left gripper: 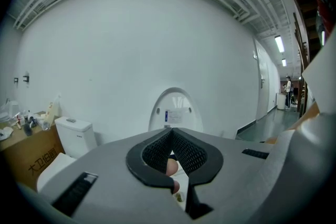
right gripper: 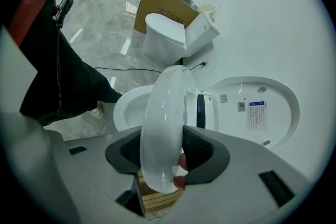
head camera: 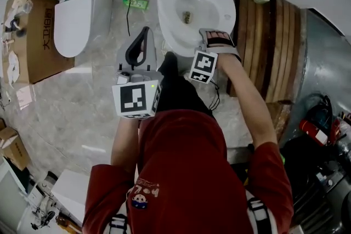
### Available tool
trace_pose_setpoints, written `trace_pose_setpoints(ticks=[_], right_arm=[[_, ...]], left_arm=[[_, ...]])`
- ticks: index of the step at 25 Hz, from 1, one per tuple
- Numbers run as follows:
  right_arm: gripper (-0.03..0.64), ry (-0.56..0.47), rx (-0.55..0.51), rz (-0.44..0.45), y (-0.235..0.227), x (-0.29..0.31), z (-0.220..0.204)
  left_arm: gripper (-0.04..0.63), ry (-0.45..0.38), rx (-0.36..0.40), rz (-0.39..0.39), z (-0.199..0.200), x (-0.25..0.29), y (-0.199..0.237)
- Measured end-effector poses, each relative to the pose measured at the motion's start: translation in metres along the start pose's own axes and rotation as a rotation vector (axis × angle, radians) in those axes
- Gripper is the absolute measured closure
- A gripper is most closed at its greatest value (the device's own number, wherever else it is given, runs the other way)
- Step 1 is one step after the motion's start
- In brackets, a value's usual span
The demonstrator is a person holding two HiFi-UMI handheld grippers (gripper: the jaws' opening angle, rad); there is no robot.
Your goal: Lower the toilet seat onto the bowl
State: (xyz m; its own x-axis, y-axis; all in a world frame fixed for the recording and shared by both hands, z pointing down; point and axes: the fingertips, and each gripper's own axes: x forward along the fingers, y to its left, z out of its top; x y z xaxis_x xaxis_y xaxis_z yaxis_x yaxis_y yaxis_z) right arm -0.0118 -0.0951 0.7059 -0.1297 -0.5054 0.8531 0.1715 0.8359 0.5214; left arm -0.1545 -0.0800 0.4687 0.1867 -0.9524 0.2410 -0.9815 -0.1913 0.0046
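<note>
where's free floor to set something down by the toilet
Marble floor between the spare toilet and the bowl is mostly bare; a black cable crosses it. Wooden slats right of the bowl are free. Lower right is cluttered.

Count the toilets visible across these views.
2. The near toilet is straight ahead of the person, its seat gripped in the right tongs. The second toilet stands at the left, beside a cardboard box. More could be outside the views.
</note>
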Motion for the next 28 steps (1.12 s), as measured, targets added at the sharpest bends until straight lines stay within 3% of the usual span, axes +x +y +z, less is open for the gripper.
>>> trace_pose_setpoints(ticks=[13, 22, 28], right_arm=[[0.417, -0.024, 0.007, 0.068, 0.041, 0.02, 0.008], [0.39, 0.013, -0.026, 0.193, 0.08, 0.041, 0.004], [0.374, 0.009, -0.036, 0.211, 0.1, 0.063, 0.01]], left_arm=[[0.583, 0.069, -0.018, -0.023, -0.03, 0.017, -0.001], [0.583, 0.131, -0.045, -0.055, -0.057, 0.033, -0.009], [0.583, 0.137, -0.077, -0.074, -0.072, 0.046, -0.014]])
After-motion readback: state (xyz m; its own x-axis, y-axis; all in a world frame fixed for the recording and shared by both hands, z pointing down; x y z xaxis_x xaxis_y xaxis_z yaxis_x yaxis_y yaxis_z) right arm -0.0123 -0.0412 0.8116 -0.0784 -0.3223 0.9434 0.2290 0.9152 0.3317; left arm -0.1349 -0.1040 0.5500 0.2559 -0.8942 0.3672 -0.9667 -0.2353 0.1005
